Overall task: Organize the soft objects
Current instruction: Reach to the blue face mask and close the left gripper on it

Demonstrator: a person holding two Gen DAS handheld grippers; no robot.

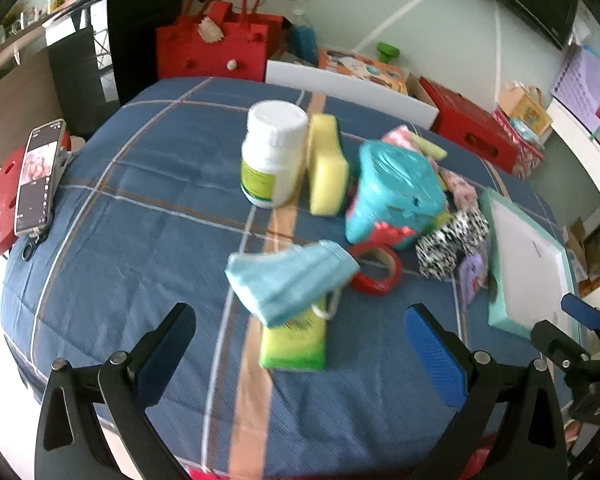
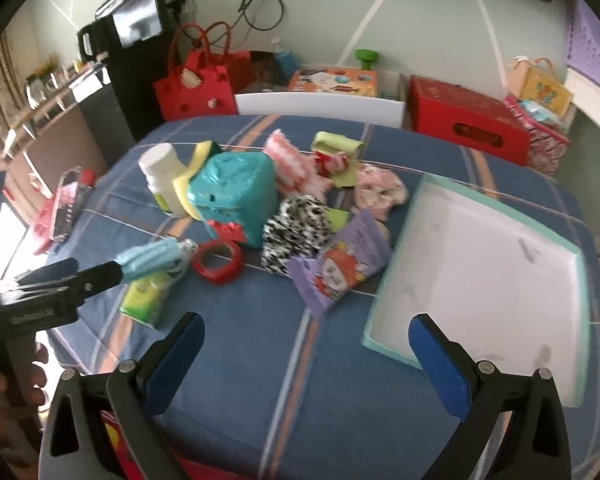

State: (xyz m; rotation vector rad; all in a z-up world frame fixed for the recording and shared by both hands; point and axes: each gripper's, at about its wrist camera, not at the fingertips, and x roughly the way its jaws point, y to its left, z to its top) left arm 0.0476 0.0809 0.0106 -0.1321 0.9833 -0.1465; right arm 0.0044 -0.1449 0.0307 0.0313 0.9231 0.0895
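The blue face mask (image 1: 290, 282) lies just ahead of the left tool (image 1: 300, 344), draped over a green packet (image 1: 294, 344), its long axis running crosswise to the spread fingers. The right tool (image 2: 306, 354) (also released, holding nothing) hovers nearer the white tray (image 2: 496, 280).

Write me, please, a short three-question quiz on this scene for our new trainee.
1. True or false: the right gripper is shut.
2. What does the blue face mask lie on? A) green pack B) phone C) red handbag
3. Which container stands upright beside the yellow sponge?

Key: 1. False, its jaws stand wide open. 2. A. 3. The white bottle.
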